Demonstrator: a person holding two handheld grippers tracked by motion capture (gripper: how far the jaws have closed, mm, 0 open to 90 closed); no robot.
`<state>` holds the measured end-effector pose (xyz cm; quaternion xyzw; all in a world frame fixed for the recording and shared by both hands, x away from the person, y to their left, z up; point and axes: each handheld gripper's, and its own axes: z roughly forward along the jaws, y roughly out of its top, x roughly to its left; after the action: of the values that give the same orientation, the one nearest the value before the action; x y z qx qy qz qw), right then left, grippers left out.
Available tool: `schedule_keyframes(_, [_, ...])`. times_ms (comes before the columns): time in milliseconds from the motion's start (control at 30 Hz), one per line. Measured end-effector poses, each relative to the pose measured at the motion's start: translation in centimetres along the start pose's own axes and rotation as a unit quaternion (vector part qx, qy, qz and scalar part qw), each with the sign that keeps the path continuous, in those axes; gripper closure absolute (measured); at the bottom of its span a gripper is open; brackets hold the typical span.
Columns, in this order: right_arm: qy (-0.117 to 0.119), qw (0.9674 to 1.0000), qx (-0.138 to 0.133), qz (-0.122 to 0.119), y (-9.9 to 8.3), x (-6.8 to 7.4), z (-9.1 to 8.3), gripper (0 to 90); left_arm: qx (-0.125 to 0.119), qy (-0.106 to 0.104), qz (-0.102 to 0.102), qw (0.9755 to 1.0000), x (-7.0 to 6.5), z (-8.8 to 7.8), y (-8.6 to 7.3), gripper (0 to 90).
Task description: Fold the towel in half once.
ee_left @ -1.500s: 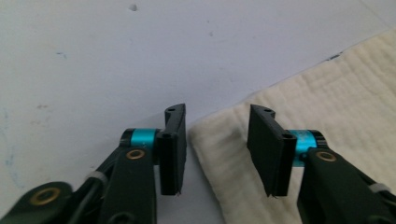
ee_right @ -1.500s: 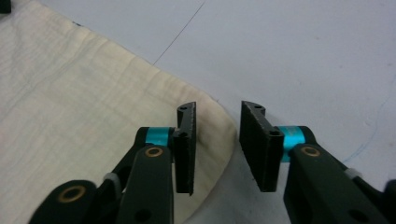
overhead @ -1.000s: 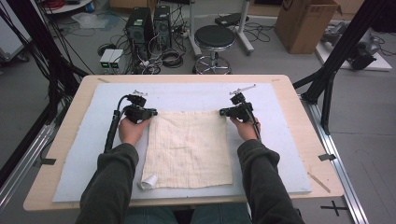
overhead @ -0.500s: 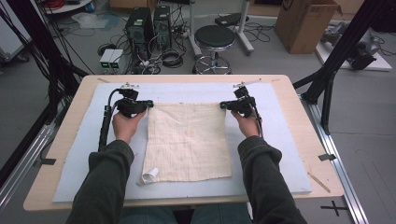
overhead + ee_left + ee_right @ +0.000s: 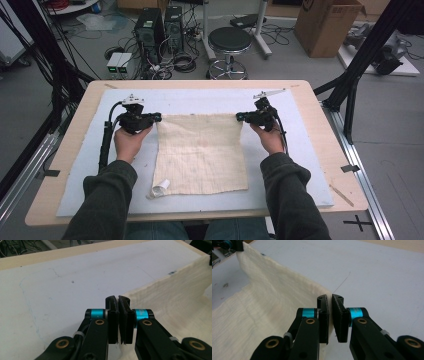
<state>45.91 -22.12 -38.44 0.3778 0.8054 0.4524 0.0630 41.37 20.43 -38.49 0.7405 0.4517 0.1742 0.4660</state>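
A wooden table [image 5: 320,107] stands on a grey floor [image 5: 390,130]. Behind it is a round black stool [image 5: 229,40]. Two black computers [image 5: 159,26] sit among tangled cables [image 5: 182,60]. A brown box [image 5: 327,24] is at the back right.

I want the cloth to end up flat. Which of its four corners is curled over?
The near left corner, by the person's left sleeve: it is rolled up into a small curl. The near right one lies flat, and the two far corners are pinched in the claws.
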Motion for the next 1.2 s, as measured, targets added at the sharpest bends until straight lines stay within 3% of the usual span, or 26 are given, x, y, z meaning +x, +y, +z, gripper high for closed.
schedule_keyframes(300, [0.019,0.9997,0.0,-0.015,-1.6,0.9,-1.4,83.8,-0.002,-0.018,0.024,0.9996,-1.3,-1.5,-1.3,86.2])
schedule_keyframes(667, [0.037,0.998,-0.01,-0.05,-1.9,3.0,-3.0,83.8,-0.003,-0.03,0.047,0.9984,-2.1,-3.5,-2.6,86.2])
schedule_keyframes(967, [0.045,0.9979,-0.011,-0.046,-3.7,3.3,-3.7,83.7,-0.009,-0.049,0.057,0.9971,-3.3,-4.7,-3.5,86.2])
schedule_keyframes(1200, [0.049,0.9974,-0.016,-0.049,-4.8,3.8,-4.4,83.6,-0.003,-0.061,0.075,0.9953,-4.3,-5.7,-4.6,86.1])
